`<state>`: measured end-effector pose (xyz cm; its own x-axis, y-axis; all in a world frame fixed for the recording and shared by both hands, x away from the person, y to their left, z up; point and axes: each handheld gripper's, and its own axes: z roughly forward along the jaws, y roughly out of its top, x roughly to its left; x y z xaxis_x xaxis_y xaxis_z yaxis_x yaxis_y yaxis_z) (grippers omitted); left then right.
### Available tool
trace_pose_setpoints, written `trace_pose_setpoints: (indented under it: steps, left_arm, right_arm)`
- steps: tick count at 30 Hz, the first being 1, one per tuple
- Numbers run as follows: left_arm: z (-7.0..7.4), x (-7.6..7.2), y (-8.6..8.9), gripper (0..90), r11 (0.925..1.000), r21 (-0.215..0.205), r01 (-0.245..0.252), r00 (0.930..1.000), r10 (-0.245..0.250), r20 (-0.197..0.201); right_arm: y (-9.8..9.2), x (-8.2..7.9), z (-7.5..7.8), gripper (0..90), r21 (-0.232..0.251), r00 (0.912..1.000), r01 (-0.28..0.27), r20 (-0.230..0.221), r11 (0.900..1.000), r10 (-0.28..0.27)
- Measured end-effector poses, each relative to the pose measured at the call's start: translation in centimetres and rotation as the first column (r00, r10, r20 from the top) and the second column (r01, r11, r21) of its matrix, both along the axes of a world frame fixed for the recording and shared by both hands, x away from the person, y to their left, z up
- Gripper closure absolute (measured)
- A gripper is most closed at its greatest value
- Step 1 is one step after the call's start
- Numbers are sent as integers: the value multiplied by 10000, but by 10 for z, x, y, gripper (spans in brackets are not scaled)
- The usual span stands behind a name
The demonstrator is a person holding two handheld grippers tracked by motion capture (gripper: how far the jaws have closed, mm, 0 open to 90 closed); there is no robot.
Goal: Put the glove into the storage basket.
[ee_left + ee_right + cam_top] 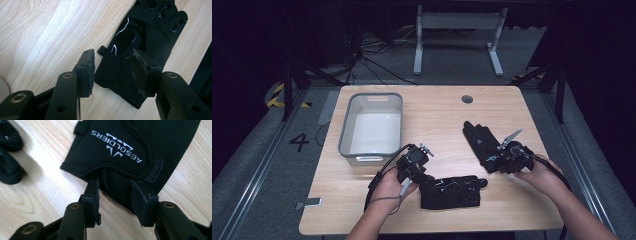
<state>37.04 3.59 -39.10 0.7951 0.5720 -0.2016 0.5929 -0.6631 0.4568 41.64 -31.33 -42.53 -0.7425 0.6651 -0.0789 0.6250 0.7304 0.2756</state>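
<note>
Two black gloves lie flat on a wooden table [437, 115], each with a hand-held gripper at its cuff. A grey bin [372, 125] stands farther out, beyond the left gripper.

The left gripper [424, 181] has its jaws spread, with a gap between the pads. The cuff of the near glove [452, 191] lies between and just beyond the tips; in the left gripper view the glove [140, 50] runs away from the jaws, its fingers farthest off and a glossy patch on its back.

The right gripper [496, 161] is also spread. Its tips straddle the cuff edge of the far glove [479, 140], which in the right gripper view [140, 147] carries white lettering and a mesh tab near the wrist slit. Whether the pads touch the fabric cannot be told.

Both gloves look light, soft and limp, so they would likely droop and fold when lifted rather than keep their shape. The fabric seems grippy, not slick, and not fragile. The hemmed cuff, directly ahead of each pair of jaws, looks like the best hold: thick enough to pinch, with the edge raised slightly off the wood.
</note>
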Motion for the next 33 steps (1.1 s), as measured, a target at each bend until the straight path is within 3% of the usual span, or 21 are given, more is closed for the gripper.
trace_pose_setpoints:
  steps: [5,7,9,12,16,19,22,28,33]
  left_arm:
    - [-1,0,1,543,10000,-29,-11,10000,11,-15]
    - [-1,1,1,543,10000,17,4,10000,-4,-7]
    - [-1,0,1,543,10000,-4,2,10000,-2,-12]
    - [0,0,1,543,10000,-67,-27,10000,27,-3]
    - [1,1,1,543,10000,-90,10,10000,-10,29]
    - [1,0,-1,543,9999,-120,46,10000,-45,29]
    - [2,0,-3,543,9998,-149,135,9999,-134,82]
    - [4,0,-5,543,9995,-181,255,9996,-253,116]
    - [4,-1,-7,543,9992,-176,363,9992,-360,161]
  right_arm:
    - [-1,2,-1,739,-17,9998,118,174,9999,-118]
    - [1,-1,-1,825,-254,9990,-9,455,9997,21]
    - [4,0,0,845,-292,9988,90,483,9995,-75]
    - [2,0,8,851,248,9979,299,562,9992,-312]
    - [4,-10,36,848,1056,9950,424,851,9935,-515]
    - [14,-22,58,845,1456,9939,280,1013,9889,-430]
    - [31,-37,71,840,1811,9958,238,822,9832,-392]
    - [69,-61,70,842,1875,9986,-318,477,9818,233]
    - [82,-72,59,840,1867,9986,-447,347,9814,389]
